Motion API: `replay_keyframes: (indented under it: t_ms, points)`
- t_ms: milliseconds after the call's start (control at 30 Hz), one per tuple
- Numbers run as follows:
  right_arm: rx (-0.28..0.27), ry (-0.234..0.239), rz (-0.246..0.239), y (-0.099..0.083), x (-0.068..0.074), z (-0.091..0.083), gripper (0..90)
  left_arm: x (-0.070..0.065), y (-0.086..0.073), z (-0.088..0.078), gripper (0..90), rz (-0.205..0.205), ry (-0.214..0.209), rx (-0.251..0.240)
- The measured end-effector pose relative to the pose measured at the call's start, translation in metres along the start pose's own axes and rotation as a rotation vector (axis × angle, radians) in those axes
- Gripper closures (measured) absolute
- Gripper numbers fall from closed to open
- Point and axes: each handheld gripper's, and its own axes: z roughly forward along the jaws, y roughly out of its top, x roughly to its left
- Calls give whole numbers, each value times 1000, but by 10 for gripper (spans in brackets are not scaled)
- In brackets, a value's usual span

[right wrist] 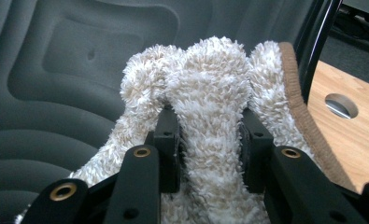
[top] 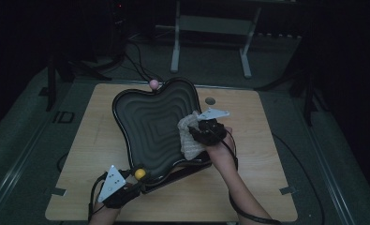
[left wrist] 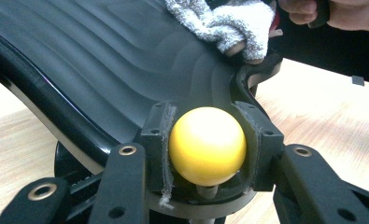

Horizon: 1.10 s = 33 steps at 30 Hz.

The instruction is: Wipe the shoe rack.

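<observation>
Right tool [right wrist: 210, 135] pinching cloth [right wrist: 210, 79] — on black tray [right wrist: 79, 70]

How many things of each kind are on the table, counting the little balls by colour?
Black ridged tray: 1
Fluffy white cloth: 1
Yellow ball: 1
Pink ball: 1
Handheld grippers: 2, left gripper, right gripper
Total: 6

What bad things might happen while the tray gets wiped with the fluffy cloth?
1. The tray is tipped up on edge, and the left gripper holds it only by a round yellow knob. A hard push might make it slip or swing.
2. The right gripper pinches just a fold of the cloth, so it might pull loose while rubbing.
3. The tray's far end, with a pink knob, sits near the table edge and might slide off.
</observation>
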Motion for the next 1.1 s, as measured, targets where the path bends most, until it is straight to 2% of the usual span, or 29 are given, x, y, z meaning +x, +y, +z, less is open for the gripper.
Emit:
replay_keyframes:
  t_ms: [100, 233, 367, 467, 567, 633, 767, 900, 1033, 1100]
  points:
    - [-14, -3, 2, -4, 4, 0, 669, 0, 0, 0, 592, 1, 1, 2]
    - [-22, -6, -35, -9, 14, -1, 668, 0, 0, 0, 592, 1, 1, 2]
    - [-35, -7, -39, -12, 16, -2, 665, 0, 0, 0, 592, 3, 0, 1]
    - [-39, 0, -30, -11, 15, -2, 662, 0, 0, 0, 592, 3, 0, 1]
    - [-61, 36, 4, -8, 10, -3, 661, 1, 0, 0, 592, 4, -3, 0]
    - [-73, 41, 8, -5, 8, -3, 662, 0, 0, 0, 592, 4, -2, -1]
    - [-92, 36, 1, 8, 8, -7, 662, 1, -1, 0, 592, 4, -4, -2]
    - [-128, 38, 14, 32, 5, -10, 662, 0, -1, 0, 592, 4, -2, -2]
    - [-149, 25, 21, 56, 3, -3, 662, 1, -1, 0, 592, 4, -3, -3]
    - [-152, 33, 24, 67, 3, 3, 661, 1, -1, 0, 592, 6, -5, -1]
